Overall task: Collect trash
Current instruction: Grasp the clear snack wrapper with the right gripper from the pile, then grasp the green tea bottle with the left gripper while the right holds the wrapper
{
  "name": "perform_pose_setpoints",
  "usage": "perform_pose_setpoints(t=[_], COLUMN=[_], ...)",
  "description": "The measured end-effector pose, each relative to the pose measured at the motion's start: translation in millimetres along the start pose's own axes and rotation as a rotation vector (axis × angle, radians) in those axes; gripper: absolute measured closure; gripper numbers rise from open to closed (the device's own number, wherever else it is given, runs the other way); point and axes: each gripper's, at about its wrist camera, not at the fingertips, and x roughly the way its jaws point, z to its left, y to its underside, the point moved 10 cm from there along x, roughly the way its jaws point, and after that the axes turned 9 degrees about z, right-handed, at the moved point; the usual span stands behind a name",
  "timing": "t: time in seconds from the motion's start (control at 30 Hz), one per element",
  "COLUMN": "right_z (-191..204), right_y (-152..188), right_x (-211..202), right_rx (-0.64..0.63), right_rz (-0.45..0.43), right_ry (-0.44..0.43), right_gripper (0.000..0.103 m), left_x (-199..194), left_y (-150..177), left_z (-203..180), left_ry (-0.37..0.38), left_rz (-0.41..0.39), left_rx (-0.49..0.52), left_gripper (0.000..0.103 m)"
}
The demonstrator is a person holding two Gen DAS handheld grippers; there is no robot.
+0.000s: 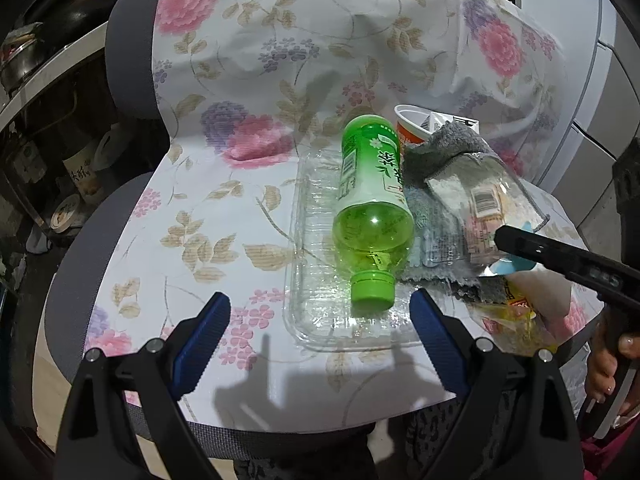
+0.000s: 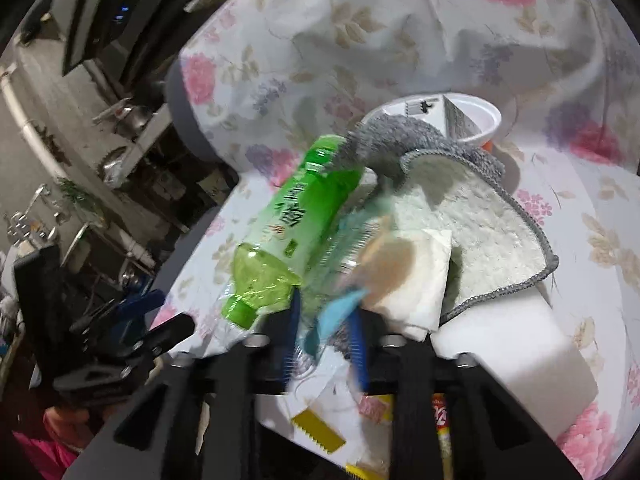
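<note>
A green bottle [image 1: 372, 200] [image 2: 296, 216] lies on its side on a clear plastic tray [image 1: 316, 320], cap toward me. Right of it a grey cloth [image 1: 444, 148] [image 2: 480, 232] carries a crinkled clear wrapper [image 1: 476, 208] with a barcode and a blue corner [image 2: 340, 308]. My right gripper [image 2: 326, 320] [image 1: 508, 240] comes in from the right, its blue pads close together on that wrapper. My left gripper [image 1: 320, 320] hovers open in front of the bottle cap, holding nothing. An orange paper cup [image 1: 412, 128] [image 2: 480, 116] stands behind the cloth.
Everything rests on a floral cloth [image 1: 240, 80] over a padded seat. A stained white napkin [image 2: 412, 276], a white foam block [image 2: 520, 360] and yellow snack wrappers [image 2: 320, 432] [image 1: 516, 308] lie near the right gripper. Cluttered kitchen shelves [image 1: 40, 160] stand at left.
</note>
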Motion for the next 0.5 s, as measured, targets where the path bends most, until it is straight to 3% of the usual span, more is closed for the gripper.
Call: perform_pose_setpoints(t=[0.17, 0.4, 0.5], right_z=[3.7, 7.4, 0.1], right_y=[-7.3, -19.4, -20.3], right_x=[-18.5, -98.2, -122.6], right_rx=[-0.010, -0.108, -0.123], right_rz=[-0.075, -0.293, -0.370], right_ry=[0.015, 0.169, 0.226], right_gripper=[0.099, 0.100, 0.100], left_x=[-1.0, -5.4, 1.0], left_y=[-3.7, -25.1, -39.0], left_z=[3.0, -9.4, -18.8], left_ry=[-0.002, 0.016, 0.033], left_rz=[-0.006, -0.031, -0.031], left_rx=[-0.003, 0.025, 0.032], left_gripper=[0.015, 0.015, 0.020])
